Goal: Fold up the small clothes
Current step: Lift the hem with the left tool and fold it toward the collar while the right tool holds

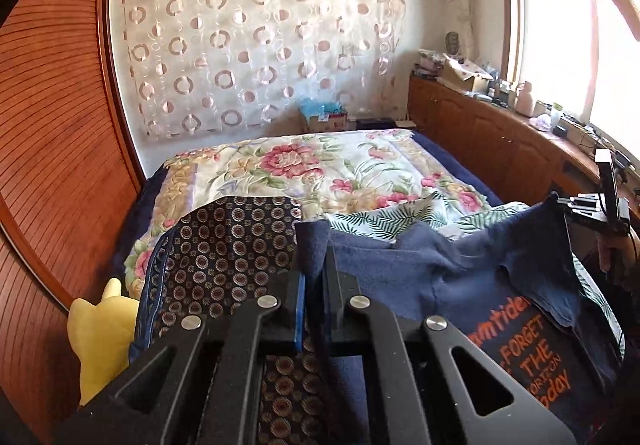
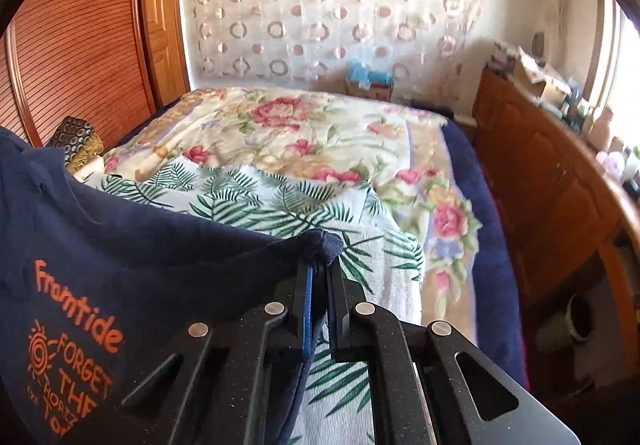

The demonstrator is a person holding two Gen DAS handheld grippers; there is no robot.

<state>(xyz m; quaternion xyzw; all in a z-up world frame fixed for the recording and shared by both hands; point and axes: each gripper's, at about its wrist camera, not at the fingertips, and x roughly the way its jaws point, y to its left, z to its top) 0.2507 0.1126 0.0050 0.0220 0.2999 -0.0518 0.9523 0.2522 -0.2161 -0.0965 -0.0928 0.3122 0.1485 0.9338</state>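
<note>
A navy T-shirt (image 1: 460, 265) with orange print hangs stretched between both grippers above the bed. In the left wrist view my left gripper (image 1: 316, 261) is shut on one corner of it, a flap of navy cloth sticking up past the fingertips. The right gripper (image 1: 562, 203) shows at the far right, pinching the opposite corner. In the right wrist view my right gripper (image 2: 320, 261) is shut on a bunched navy corner, and the T-shirt (image 2: 140, 245) drapes away to the left with its printed side facing me.
Under the shirt lies a palm-leaf cloth (image 2: 260, 197) on a floral bedspread (image 1: 300, 161). A dark medallion-patterned garment (image 1: 224, 245) and a yellow plush toy (image 1: 104, 329) sit at the left. A louvred wardrobe (image 1: 52, 105) stands left, a cluttered wooden cabinet (image 1: 500, 133) right.
</note>
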